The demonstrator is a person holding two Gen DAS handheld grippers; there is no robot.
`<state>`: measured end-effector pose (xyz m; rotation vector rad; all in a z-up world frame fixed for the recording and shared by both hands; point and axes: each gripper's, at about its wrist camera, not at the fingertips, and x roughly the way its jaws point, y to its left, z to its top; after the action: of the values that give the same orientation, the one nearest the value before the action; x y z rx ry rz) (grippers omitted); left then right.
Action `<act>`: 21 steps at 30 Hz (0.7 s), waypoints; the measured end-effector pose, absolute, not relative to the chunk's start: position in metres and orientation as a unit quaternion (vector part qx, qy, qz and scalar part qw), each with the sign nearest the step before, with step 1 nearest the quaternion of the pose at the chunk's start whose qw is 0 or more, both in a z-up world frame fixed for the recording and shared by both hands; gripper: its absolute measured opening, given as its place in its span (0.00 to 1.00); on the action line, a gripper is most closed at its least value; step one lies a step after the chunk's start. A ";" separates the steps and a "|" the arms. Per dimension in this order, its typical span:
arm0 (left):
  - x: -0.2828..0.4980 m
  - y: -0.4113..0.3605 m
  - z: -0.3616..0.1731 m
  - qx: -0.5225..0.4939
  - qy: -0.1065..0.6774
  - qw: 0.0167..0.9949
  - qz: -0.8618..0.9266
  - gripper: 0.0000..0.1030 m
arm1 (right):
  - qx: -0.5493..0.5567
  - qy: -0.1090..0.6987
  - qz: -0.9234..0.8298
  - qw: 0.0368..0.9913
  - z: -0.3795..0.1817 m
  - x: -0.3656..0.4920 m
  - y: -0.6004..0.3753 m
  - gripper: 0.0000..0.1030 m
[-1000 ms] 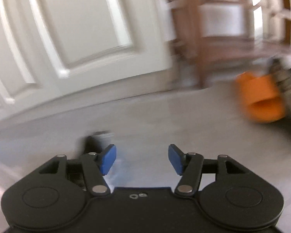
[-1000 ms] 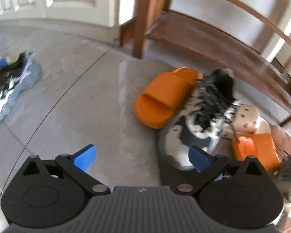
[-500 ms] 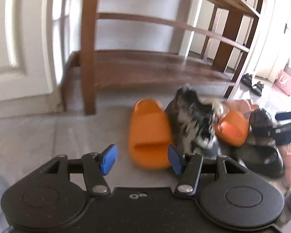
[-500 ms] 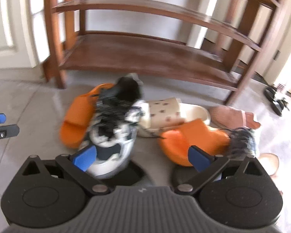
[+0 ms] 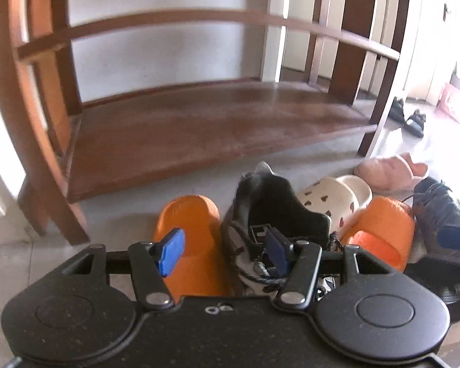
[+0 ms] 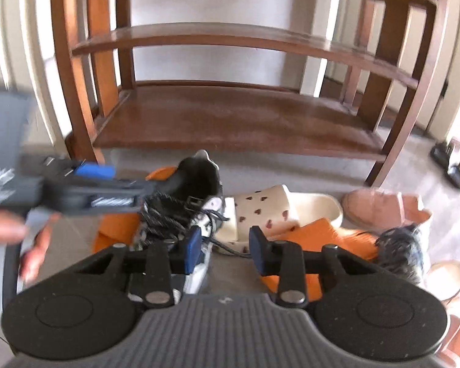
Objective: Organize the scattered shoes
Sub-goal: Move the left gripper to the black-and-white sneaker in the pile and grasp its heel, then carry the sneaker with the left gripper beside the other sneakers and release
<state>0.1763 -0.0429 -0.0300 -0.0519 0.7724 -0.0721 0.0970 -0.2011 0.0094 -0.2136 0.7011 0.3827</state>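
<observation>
A pile of shoes lies on the floor in front of a wooden shoe rack. My left gripper is open. One of its pads hangs over an orange slide and the other sits at the mouth of a black-and-white sneaker, with the sneaker's side wall between the two. From the right wrist, the left gripper reaches in at the sneaker. My right gripper is open with a narrow gap, low over the sneaker's laces and beside a cream heart-print slide.
A second orange slide, a pink slipper and a dark sneaker lie to the right. Black sandals stand past the rack's right leg. The rack's bottom shelf is bare. A hand holds the left gripper.
Both views have swung from the door and floor to the rack and closed in on the pile. The right jaws have narrowed. The left gripper has come down onto the sneaker.
</observation>
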 end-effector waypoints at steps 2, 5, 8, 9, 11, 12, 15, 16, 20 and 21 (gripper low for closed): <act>0.179 -0.046 -0.037 -0.026 0.377 0.925 -0.030 0.55 | -0.089 0.356 0.178 0.913 0.003 0.101 -0.206 0.38; 0.185 -0.046 -0.044 -0.037 0.381 0.923 -0.033 0.44 | -0.066 0.376 0.169 0.909 -0.003 0.107 -0.213 0.38; 0.192 -0.043 -0.049 -0.054 0.388 0.919 -0.039 0.35 | -0.061 0.379 0.168 0.908 -0.005 0.108 -0.217 0.38; 0.194 -0.042 -0.051 -0.059 0.390 0.918 -0.042 0.35 | -0.058 0.379 0.170 0.908 -0.005 0.108 -0.217 0.38; 0.199 -0.041 -0.055 -0.070 0.394 0.915 -0.046 0.34 | -0.053 0.379 0.174 0.907 -0.004 0.106 -0.218 0.38; 0.201 -0.040 -0.056 -0.076 0.396 0.914 -0.048 0.32 | -0.052 0.379 0.174 0.907 -0.004 0.105 -0.218 0.38; 0.208 -0.037 -0.061 -0.091 0.401 0.910 -0.055 0.22 | -0.049 0.380 0.179 0.906 -0.003 0.100 -0.217 0.38; 0.207 -0.035 -0.061 -0.092 0.400 0.910 -0.058 0.21 | -0.048 0.380 0.181 0.906 -0.003 0.096 -0.217 0.38; 0.193 -0.027 -0.060 -0.099 0.379 0.917 -0.073 0.16 | -0.045 0.375 0.185 0.907 0.000 0.090 -0.217 0.38; 0.190 -0.028 -0.060 -0.090 0.373 0.920 -0.075 0.16 | -0.044 0.373 0.186 0.908 0.001 0.089 -0.218 0.38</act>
<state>0.1897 -0.0278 -0.0595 -0.1851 0.7674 -0.1546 0.0893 -0.2175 0.0007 -0.0913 0.7707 0.3833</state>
